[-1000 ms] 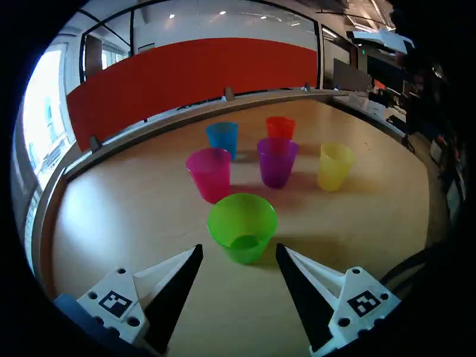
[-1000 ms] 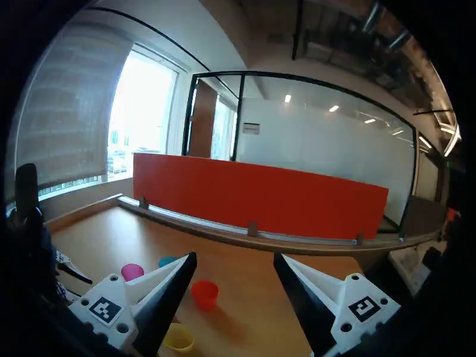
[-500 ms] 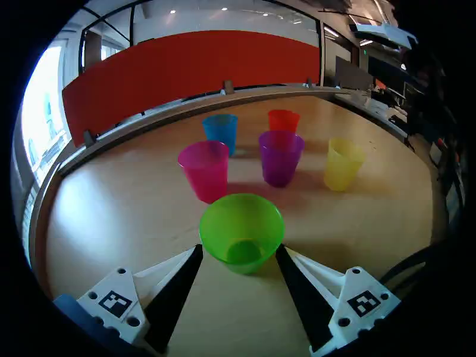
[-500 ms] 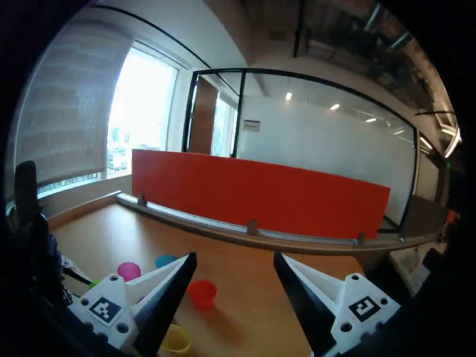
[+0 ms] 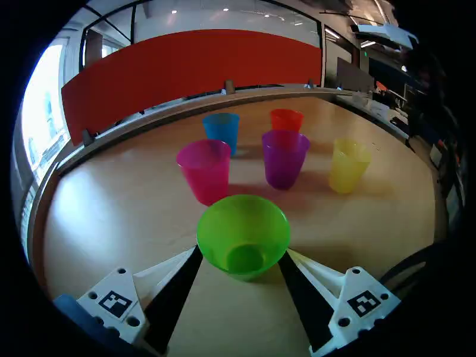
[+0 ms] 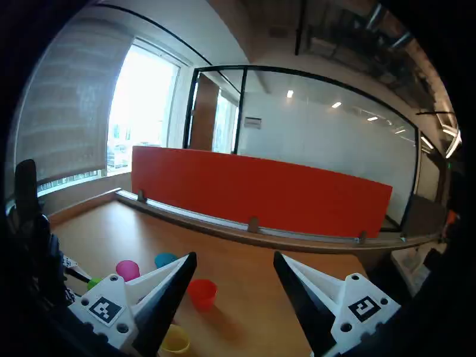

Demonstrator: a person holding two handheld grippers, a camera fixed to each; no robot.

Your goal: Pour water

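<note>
Between the spread fingers of the left gripper [image 5: 240, 253] stands the green cup [image 5: 243, 226], upright on the table [image 5: 119, 208]; contact unconfirmed. Recommend closing gently below the rim, centred, avoiding tilt. Right gripper [image 6: 233, 256] hovers aloft, fingers apart, empty.

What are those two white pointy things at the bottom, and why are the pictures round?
Those are fingers of grabbing tools; a person holds one in each hand. Each tool carries a wide-eyed camera, so pictures come out round. The left gripper is open, with the green cup between its fingers, on a wooden table. Behind stand a pink cup, blue cup, purple cup, red cup and yellow cup. The right gripper is open too, holding nothing, higher up.
</note>
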